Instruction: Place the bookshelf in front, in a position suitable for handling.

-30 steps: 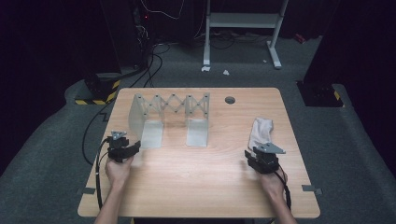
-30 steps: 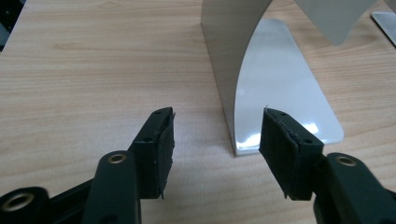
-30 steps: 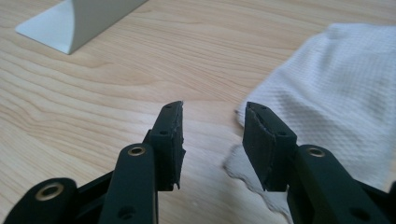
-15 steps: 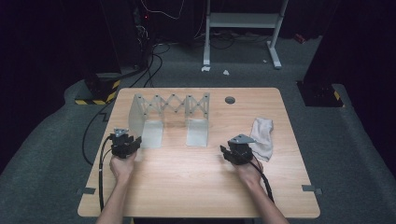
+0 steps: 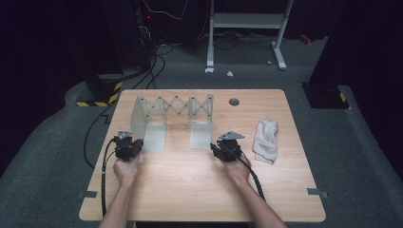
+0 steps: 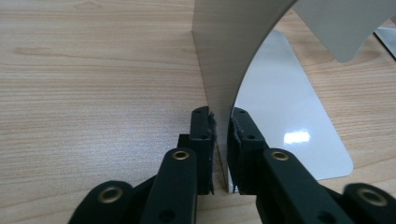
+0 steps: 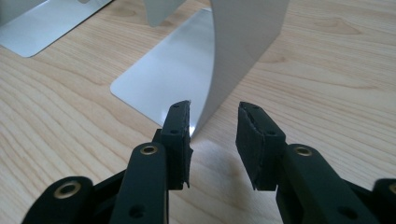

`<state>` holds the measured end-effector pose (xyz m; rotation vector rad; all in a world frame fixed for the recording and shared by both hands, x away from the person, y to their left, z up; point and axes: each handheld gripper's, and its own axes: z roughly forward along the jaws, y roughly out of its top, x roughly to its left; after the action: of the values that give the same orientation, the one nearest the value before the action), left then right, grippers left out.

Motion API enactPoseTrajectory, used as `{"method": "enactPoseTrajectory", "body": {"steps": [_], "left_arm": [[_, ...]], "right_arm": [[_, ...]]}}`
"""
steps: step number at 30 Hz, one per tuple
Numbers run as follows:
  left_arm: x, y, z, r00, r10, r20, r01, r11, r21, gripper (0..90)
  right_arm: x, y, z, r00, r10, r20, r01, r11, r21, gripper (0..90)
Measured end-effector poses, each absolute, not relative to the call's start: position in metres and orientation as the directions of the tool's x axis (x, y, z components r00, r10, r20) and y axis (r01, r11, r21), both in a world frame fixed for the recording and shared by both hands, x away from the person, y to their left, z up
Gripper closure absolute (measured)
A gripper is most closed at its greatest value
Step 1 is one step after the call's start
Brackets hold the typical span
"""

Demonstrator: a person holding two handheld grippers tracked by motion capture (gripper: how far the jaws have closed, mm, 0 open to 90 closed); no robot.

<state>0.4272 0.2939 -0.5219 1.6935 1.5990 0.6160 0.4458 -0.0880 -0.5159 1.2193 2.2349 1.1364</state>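
On the counter [image 5: 190, 190]: an expandable metal bookend rack [image 5: 173, 107] stands near the far edge, a cloth [image 5: 266, 140] lies apart at its right.
Left gripper [image 6: 222, 135]: fingers just closed, clamped on the left upright plate [image 6: 224, 56].
Right gripper [image 7: 212, 135]: fingers closing but apart, around the right upright plate [image 7: 243, 46], not pressing.
Progress: one end gripped; second grip and moving the rack seem left.

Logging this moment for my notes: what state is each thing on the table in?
Expandable bookend rack: upright, lattice stretched partway.
Left claw: closed on the rack's left end plate.
Right claw: open, closing around the right end plate, not gripping.
Cloth: crumpled, lying loose.
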Motion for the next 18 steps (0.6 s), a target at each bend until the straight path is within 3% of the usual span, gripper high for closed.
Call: {"method": "enactPoseTrajectory", "body": {"steps": [4,18], "left_arm": [[0.427,0.293,-0.522,0.122,0.983,-0.136,0.644,0.026,0.765,86.0],[0.428,0.294,-0.522,0.121,0.981,-0.149,0.648,0.036,0.761,87.1]], "right_arm": [[0.451,-0.082,-0.519,-0.549,0.832,0.079,0.55,0.288,0.784,67.2],[0.459,-0.068,-0.518,-0.508,0.857,0.084,0.575,0.265,0.774,75.4]]}}
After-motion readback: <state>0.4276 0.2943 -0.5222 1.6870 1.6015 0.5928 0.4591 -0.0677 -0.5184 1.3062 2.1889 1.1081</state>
